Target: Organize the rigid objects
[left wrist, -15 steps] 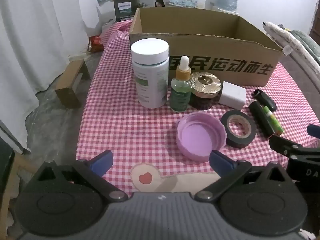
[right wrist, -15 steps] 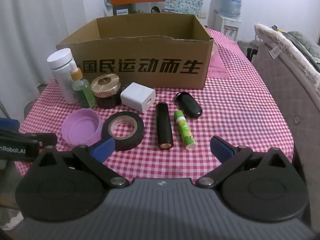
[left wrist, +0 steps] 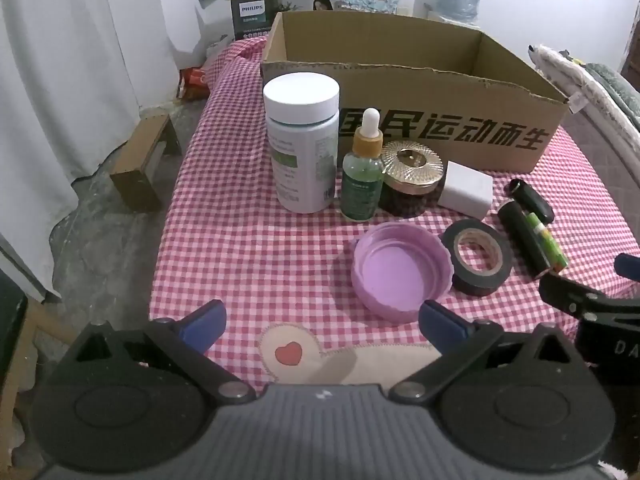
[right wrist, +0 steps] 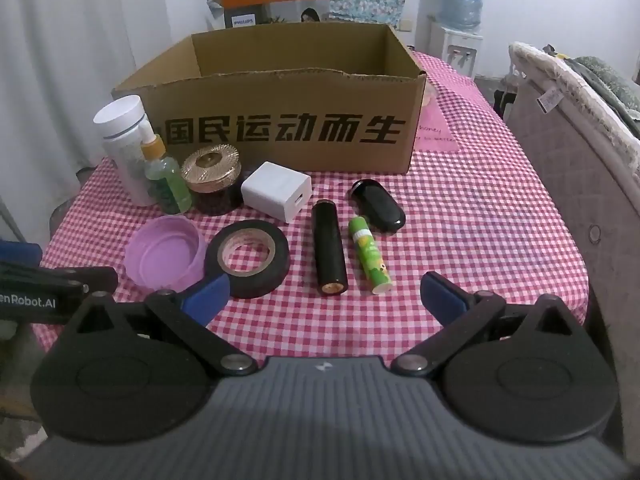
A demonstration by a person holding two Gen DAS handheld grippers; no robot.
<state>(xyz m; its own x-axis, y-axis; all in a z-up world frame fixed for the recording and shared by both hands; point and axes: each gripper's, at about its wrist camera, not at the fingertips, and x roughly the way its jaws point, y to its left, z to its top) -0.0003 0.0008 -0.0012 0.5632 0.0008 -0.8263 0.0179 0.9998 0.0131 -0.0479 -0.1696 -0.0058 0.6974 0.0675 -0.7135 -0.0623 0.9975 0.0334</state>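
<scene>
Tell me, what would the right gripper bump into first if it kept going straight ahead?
Probably the black tube and the green stick beside it; both lie between the open right gripper's fingers.

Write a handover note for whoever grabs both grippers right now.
Left gripper: jaws open, empty. Right gripper: jaws open, empty.
In front of the open brown cardboard box, on the checked cloth: white-capped bottle, green dropper bottle, gold-lidded jar, white cube charger, purple plastic lid, black tape roll, black tube, green stick, black oval case.
Done: nothing boxed that shows.
Left: everything.
</scene>
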